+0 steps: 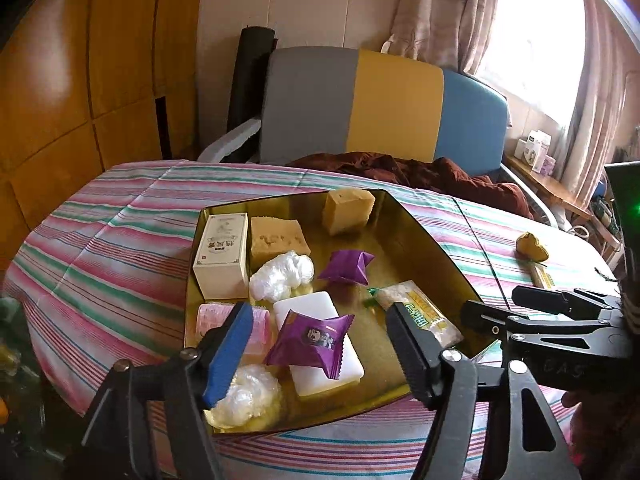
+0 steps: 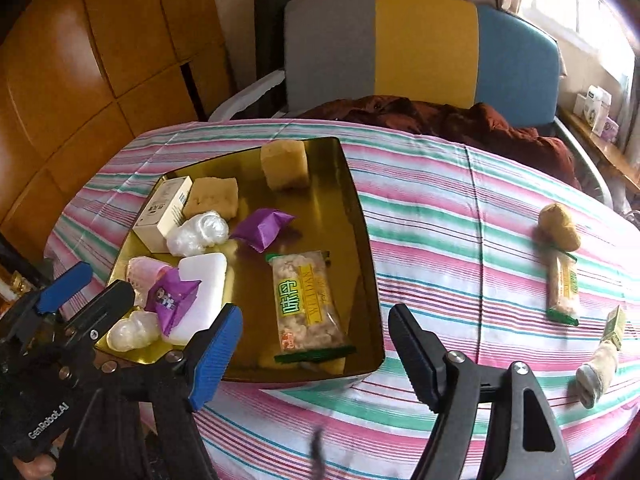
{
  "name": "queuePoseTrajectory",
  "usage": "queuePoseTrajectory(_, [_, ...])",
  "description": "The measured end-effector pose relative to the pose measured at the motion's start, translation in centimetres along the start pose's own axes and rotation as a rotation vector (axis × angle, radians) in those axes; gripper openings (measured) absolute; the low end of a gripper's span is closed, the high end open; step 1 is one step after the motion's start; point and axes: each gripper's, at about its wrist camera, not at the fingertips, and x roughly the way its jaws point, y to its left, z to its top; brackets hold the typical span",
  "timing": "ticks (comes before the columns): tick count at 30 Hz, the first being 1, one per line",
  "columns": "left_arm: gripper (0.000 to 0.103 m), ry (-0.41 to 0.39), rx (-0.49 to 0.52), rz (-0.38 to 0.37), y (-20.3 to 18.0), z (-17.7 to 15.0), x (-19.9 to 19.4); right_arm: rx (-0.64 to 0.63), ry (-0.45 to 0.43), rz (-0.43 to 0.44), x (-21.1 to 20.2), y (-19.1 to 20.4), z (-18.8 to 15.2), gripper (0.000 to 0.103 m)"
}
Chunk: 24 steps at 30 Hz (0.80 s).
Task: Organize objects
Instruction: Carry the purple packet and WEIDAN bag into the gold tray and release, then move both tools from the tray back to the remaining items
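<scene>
Left gripper [image 1: 320, 344] is seen with jaws apart, nothing clamped, hovering over the gold tray's [image 2: 366, 264] near-left corner, above a purple candy [image 1: 310, 340] lying on a white block [image 1: 324, 344]. Right gripper [image 2: 314, 356] is likewise spread and empty at the tray's near edge, just short of a clear snack packet [image 2: 306, 304] lying inside. Further right on the striped tablecloth [image 2: 440, 240], well apart from the tray, a second snack bar [image 2: 562, 284] is seen.
</scene>
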Motion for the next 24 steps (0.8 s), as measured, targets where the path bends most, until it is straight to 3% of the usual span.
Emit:
queuePoseTrajectory(17, [0.074, 0.013, 0.077, -0.013, -2.3, -0.4, 0.2, 0.077, -0.011, -0.029, -0.9, -3.5, -0.8, 0.077])
queuePoseTrajectory(24, [0.074, 0.009, 0.13, -0.017, -3.9, -0.3, 0.1, 0.17, 0.001, -0.07, -1.4, -7.6, -1.6, 0.077])
